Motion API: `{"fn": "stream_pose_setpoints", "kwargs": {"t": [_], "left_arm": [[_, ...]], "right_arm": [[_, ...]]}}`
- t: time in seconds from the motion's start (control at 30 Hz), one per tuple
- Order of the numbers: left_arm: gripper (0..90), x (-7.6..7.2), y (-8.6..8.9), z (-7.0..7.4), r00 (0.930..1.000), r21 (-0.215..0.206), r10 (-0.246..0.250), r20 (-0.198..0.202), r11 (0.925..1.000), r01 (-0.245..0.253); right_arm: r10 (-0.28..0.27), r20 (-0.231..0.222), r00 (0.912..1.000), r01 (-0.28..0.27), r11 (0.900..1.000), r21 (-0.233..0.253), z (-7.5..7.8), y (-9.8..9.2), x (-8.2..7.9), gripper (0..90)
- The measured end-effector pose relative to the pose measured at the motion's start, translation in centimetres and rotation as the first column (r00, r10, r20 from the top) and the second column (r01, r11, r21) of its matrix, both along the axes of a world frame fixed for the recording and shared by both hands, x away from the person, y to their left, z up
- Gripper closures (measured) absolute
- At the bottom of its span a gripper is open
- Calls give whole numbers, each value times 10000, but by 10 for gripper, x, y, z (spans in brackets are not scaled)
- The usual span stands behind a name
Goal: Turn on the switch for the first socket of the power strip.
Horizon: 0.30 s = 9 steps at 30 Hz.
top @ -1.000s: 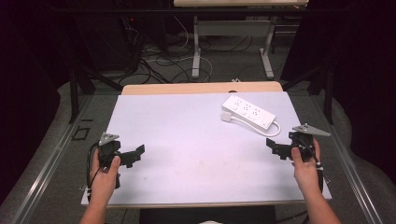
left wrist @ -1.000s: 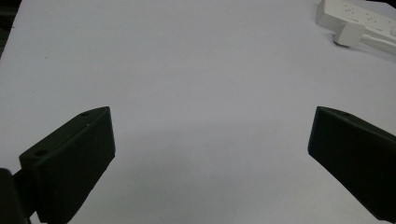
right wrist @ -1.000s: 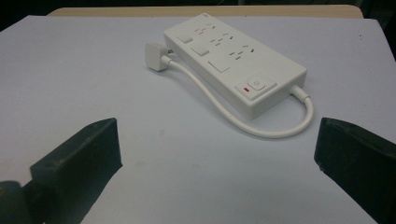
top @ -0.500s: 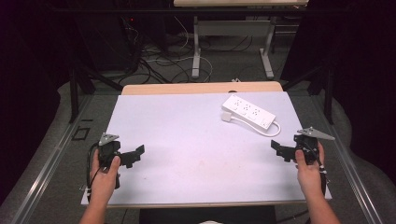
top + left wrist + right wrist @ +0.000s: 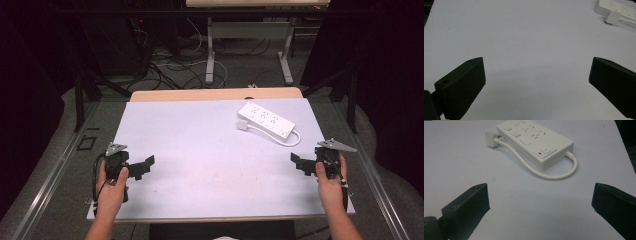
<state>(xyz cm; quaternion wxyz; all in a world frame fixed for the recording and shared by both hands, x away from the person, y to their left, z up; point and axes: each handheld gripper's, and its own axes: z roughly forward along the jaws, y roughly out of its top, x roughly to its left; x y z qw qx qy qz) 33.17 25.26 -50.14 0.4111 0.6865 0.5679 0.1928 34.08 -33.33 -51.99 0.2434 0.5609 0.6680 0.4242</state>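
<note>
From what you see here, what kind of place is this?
Probably a lab or workshop set up for recording: a white work table carrying a power strip, loose cables on the floor, and another desk's legs behind.

Lab: floor cables (image 5: 165, 60), desk frames (image 5: 247, 45)

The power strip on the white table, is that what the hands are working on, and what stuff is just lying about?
For the job:
power strip
its cord and plug
left gripper
right gripper

Just lying about:
cables on the floor
far table's legs
</note>
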Motion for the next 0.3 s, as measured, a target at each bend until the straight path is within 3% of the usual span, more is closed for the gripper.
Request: {"fn": "stream_pose_setpoints", "kwargs": {"t": [0.3], "left_arm": [[8,1,0,0,10000,29,5,-12,10000,-5]], "right_arm": [[22,-2,10000,-22,10000,-69,0,0,0,16]]}}
